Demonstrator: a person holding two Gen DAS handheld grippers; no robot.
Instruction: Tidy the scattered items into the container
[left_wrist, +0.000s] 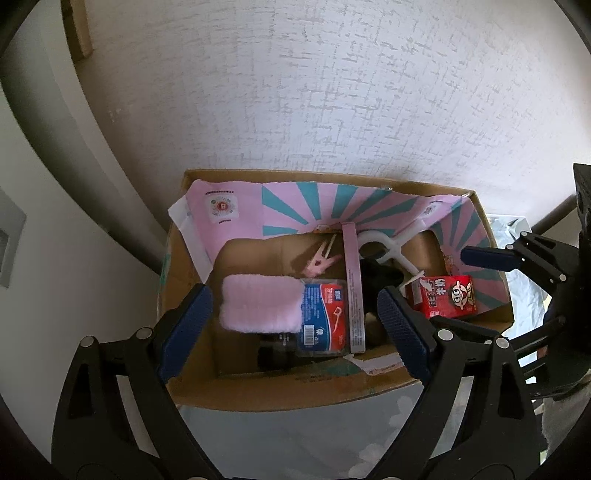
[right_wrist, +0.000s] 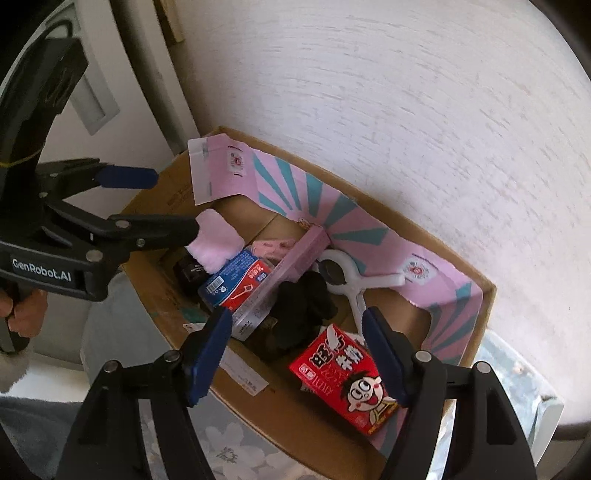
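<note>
Both claws hung over the box (left_wrist: 192, 391) with jaws apart, gripping nothing. No earlier view was given, so only their stance can be told.

Left claw (left_wrist: 295, 325) pointed steeply down into the near left part of the box. Between its blue pads (left_wrist: 186, 325), but clear of them, lay a pink cloth (left_wrist: 258, 302), resting on top of a floss pack (left_wrist: 325, 317) with a red and blue label. Just right of the pack stood a long pink carton (left_wrist: 352, 288) on its edge. Behind the cloth a pink peg (left_wrist: 319, 262) lay on the cardboard floor.

Right claw (right_wrist: 297, 354) pointed down over the near right part. A red milk carton (right_wrist: 343, 380) lay tilted beneath it, close to the right pad (right_wrist: 384, 354), though whether they touched I could not tell. Beyond the carton sat a dark bundle (right_wrist: 303, 310) and a large white clip (right_wrist: 343, 280), its ring end toward the back wall.

A pink and teal paper liner (left_wrist: 295, 206) ran along the back and right walls. The box stood against a white textured wall (left_wrist: 332, 92), on a grey flowered table (left_wrist: 295, 435). A person's hand (right_wrist: 26, 310) gripped the left claw's handle.
</note>
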